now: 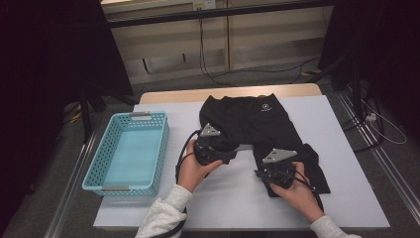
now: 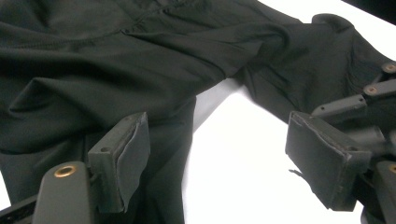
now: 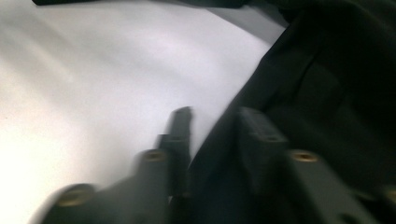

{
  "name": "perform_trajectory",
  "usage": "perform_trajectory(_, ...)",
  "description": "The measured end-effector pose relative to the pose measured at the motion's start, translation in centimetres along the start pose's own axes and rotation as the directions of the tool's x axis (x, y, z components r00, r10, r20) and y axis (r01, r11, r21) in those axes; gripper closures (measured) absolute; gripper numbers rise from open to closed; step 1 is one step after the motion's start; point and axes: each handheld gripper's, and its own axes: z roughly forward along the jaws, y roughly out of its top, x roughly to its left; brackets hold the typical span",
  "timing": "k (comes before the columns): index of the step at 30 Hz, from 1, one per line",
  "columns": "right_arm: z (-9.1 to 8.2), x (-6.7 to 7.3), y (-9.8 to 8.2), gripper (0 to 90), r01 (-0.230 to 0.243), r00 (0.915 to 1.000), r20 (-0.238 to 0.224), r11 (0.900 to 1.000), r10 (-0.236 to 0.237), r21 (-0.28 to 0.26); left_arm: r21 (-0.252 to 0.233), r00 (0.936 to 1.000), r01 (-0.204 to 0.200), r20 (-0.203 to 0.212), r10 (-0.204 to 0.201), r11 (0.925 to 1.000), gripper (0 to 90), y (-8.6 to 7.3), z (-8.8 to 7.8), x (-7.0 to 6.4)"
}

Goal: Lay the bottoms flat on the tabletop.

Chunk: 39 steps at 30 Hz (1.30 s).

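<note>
Shorts (image 1: 250, 121), black with a small white logo near the waistband, lie flat on the white table (image 1: 346, 148) in front of us, waistband at the far side and both legs pointing toward us. Our left gripper (image 1: 229, 154) sits at the near end of the shorts' left leg, and in the left gripper view its jaws stand spread wide: one pad rests on the black fabric (image 2: 116, 70) while the other is over bare table, with nothing pinched between them. Our right gripper (image 1: 262, 174) is down at the hem of the right leg. The right gripper view is blurred, yet it shows the two jaws drawn near each other with the edge of the dark cloth (image 3: 303, 93) running between them; whether the pads truly press on it we cannot tell. We see a light blue plastic basket (image 1: 94, 171) with open lattice walls to the left of the shorts, well apart from both hands, on the table's left edge
</note>
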Motion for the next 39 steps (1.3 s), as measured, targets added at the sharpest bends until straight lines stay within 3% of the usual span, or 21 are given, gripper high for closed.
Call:
perform_trajectory(2, -0.1, -0.5, -0.1, 85.6, -0.009, 0.9999, -0.009, 1.0, 0.009, -0.001, 0.006, 1.0, 0.003, -0.006, -0.003, 1.0, 22.0, -0.2, 0.1, 0.2)
perform_trajectory(6, -0.8, -1.6, -0.2, 88.2, -0.033, 0.9991, -0.026, 0.999, 0.032, -0.003, 0.012, 1.0, 0.005, -0.006, -0.005, 0.9999, 22.1, -0.3, 0.1, 0.3)
perform_trajectory(9, -2.2, -2.0, 0.3, 88.2, -0.055, 0.9972, -0.054, 0.997, 0.052, -0.048, 0.009, 1.0, 0.005, -0.004, -0.005, 1.0, 22.1, -0.2, 0.1, 0.2)
perform_trajectory(13, -4.3, -1.9, 0.9, 88.2, -0.049, 0.9962, -0.077, 0.993, 0.041, -0.105, 0.006, 0.9999, 0.009, -0.006, -0.009, 0.9999, 22.2, -0.2, 0.1, 0.2)
perform_trajectory(17, -4.6, -1.0, 0.2, 88.2, -0.033, 0.9933, -0.113, 0.995, 0.023, -0.09, 0.005, 1.0, 0.004, -0.006, -0.004, 1.0, 22.2, -0.1, 0.0, 0.1)
perform_trajectory(21, -3.3, 0.4, -0.5, 88.1, -0.015, 0.9846, -0.175, 0.999, 0.007, -0.043, 0.005, 1.0, 0.004, -0.004, -0.004, 1.0, 22.2, -0.1, 0.0, 0.0)
perform_trajectory(28, -2.5, 2.1, 0.0, 85.6, 0.028, 0.9748, -0.219, 0.998, -0.039, -0.052, 0.005, 1.0, 0.003, -0.001, -0.003, 1.0, 22.2, -0.1, 0.0, -0.1)
perform_trajectory(29, -2.5, 2.2, 0.0, 79.7, 0.044, 0.9764, -0.209, 0.998, -0.055, -0.053, 0.006, 1.0, 0.002, 0.001, -0.002, 1.0, 22.2, -0.1, 0.0, -0.1)
perform_trajectory(33, -3.1, 1.2, 0.1, 56.4, 0.004, 0.9867, -0.161, 0.995, -0.02, -0.096, 0.006, 1.0, 0.003, 0.005, -0.003, 1.0, 22.2, -0.1, 0.0, -0.2)
perform_trajectory(36, -4.0, -0.7, -0.3, 51.1, -0.044, 0.9952, -0.092, 0.993, 0.034, -0.11, 0.01, 1.0, -0.001, 0.005, 0.001, 0.9999, 22.2, -0.1, 0.1, -0.3)
perform_trajectory(39, -4.6, -2.6, -1.1, 50.1, -0.085, 0.9963, -0.02, 0.991, 0.083, -0.103, 0.011, 0.9999, -0.003, 0.011, 0.003, 0.9999, 22.1, -0.1, 0.3, -0.4)
